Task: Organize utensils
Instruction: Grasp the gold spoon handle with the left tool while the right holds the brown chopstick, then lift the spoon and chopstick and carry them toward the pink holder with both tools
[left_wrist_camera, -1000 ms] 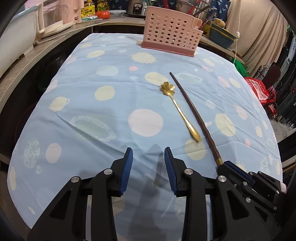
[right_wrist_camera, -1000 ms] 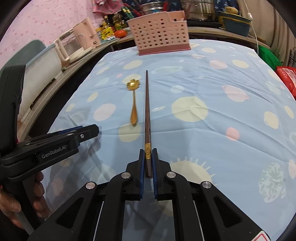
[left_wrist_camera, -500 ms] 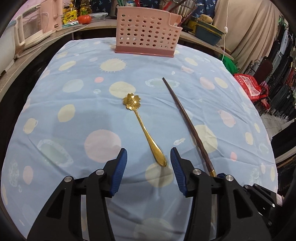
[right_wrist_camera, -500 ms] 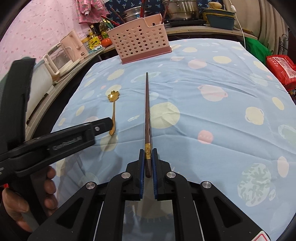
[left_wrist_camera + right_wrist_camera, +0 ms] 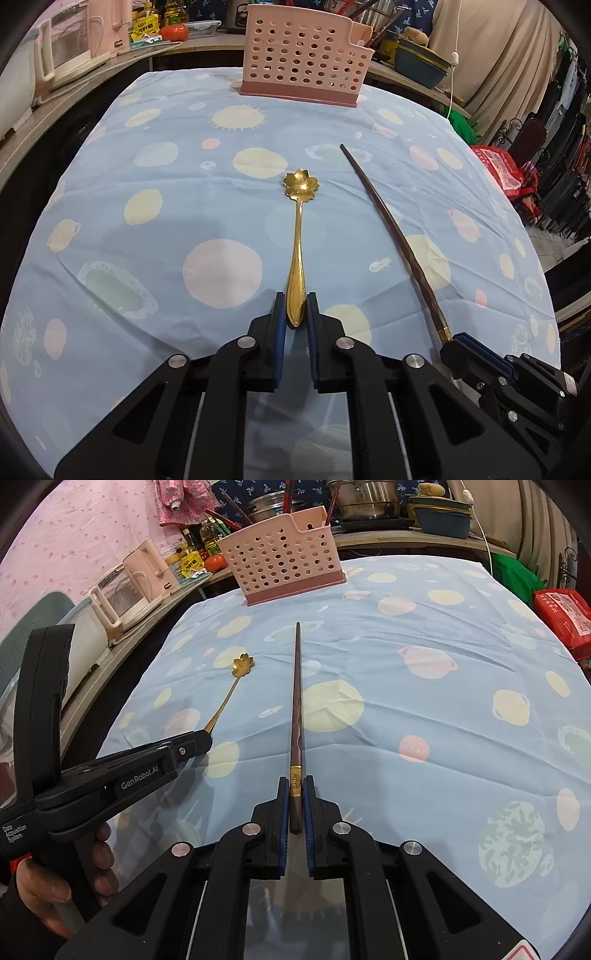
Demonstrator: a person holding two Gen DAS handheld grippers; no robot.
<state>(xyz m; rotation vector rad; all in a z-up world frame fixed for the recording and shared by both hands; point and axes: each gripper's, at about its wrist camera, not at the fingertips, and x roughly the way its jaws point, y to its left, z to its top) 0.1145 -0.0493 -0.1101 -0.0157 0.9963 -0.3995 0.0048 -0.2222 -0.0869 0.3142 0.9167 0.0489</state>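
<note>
A gold spoon (image 5: 297,240) with a flower-shaped bowl lies on the blue spotted tablecloth (image 5: 147,229); it also shows in the right wrist view (image 5: 232,690). My left gripper (image 5: 295,308) is shut on the spoon's handle end. A long dark brown chopstick (image 5: 296,701) with a gold band lies to the right of the spoon; it also shows in the left wrist view (image 5: 395,236). My right gripper (image 5: 295,801) is shut on its thick end. A pink perforated utensil basket (image 5: 304,55) stands at the table's far edge, also in the right wrist view (image 5: 280,559).
A counter behind the table holds kettles (image 5: 144,579), bottles, a tomato (image 5: 173,31), pots and blue tubs (image 5: 421,64). A red bag (image 5: 565,609) and dark chairs stand off the table's right side. The table's edges drop off left and right.
My left gripper moved forward to the spoon and closed on its handle end; earlier it was open. My right gripper stayed shut on the chopstick.
</note>
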